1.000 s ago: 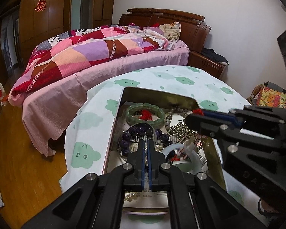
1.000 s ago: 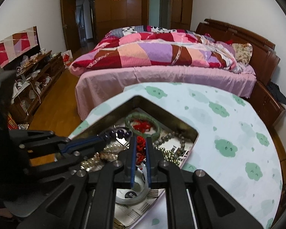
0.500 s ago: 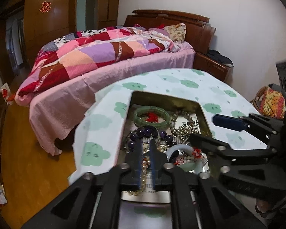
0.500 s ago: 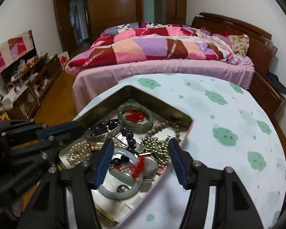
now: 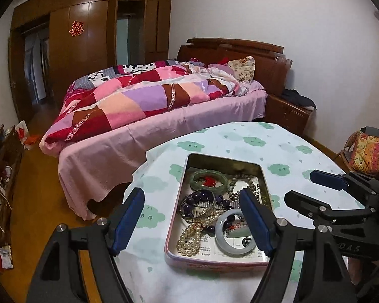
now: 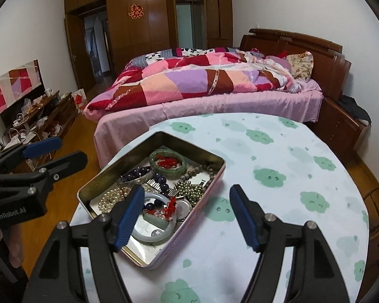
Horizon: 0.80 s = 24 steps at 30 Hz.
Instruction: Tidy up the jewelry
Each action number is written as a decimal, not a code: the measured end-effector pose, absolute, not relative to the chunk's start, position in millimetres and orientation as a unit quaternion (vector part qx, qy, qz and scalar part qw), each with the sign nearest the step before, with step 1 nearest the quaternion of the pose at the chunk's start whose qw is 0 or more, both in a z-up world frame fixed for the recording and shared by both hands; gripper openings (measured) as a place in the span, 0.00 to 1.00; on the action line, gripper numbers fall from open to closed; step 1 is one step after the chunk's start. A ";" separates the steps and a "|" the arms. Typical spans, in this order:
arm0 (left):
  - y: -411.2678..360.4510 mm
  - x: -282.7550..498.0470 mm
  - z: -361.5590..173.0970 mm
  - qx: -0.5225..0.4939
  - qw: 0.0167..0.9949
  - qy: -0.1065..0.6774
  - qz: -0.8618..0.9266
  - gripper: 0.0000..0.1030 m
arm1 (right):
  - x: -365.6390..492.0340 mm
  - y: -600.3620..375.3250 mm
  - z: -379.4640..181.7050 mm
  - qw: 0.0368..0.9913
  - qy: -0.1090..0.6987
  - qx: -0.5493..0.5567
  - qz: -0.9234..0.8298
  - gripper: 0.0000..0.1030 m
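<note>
An open pink tin (image 5: 216,263) (image 6: 204,192) on the round table holds jewelry: a green jade bangle (image 5: 209,176) (image 6: 168,162), purple beads (image 5: 202,199), a pearl strand (image 5: 193,237) (image 6: 111,199), a pale bangle (image 5: 231,232) (image 6: 156,229) and metal beads (image 6: 189,189). My left gripper (image 5: 192,223) is open and empty, raised above the tin's near end. My right gripper (image 6: 187,217) is open and empty above the tin's right rim. Each gripper also shows in the other view: the right one (image 5: 315,189), the left one (image 6: 55,152).
The table has a white cloth with green clouds (image 6: 290,176). A bed with a patchwork quilt (image 5: 151,101) stands behind it. Wood floor (image 5: 38,202) lies to the left, with a cluttered low shelf (image 6: 38,118). A wicker chair (image 5: 366,151) is at the right.
Both grippers, shut low over the jewelry a second ago, have opened and pulled back and up from the tin. Nothing came up with them.
</note>
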State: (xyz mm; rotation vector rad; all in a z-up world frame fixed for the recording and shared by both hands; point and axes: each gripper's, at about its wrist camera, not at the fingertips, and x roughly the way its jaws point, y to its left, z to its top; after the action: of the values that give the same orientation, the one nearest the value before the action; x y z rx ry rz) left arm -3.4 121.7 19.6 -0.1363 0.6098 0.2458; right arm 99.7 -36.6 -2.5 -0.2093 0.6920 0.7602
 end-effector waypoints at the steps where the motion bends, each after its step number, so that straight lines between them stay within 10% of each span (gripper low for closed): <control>1: 121.1 -4.1 20.7 -0.065 0.944 0.298 0.123 0.75 | 99.5 -38.0 -1.4 0.866 0.329 -0.098 0.363 0.72; 24: 117.6 -9.6 27.5 -0.062 0.945 0.295 0.125 0.75 | 96.0 -50.0 1.5 0.873 0.319 -0.091 0.357 0.76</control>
State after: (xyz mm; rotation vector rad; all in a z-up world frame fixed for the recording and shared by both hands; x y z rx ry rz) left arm -9.6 117.6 27.5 -0.1263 0.6014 0.2550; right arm 96.0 -50.0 1.5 -0.1894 0.6665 0.7467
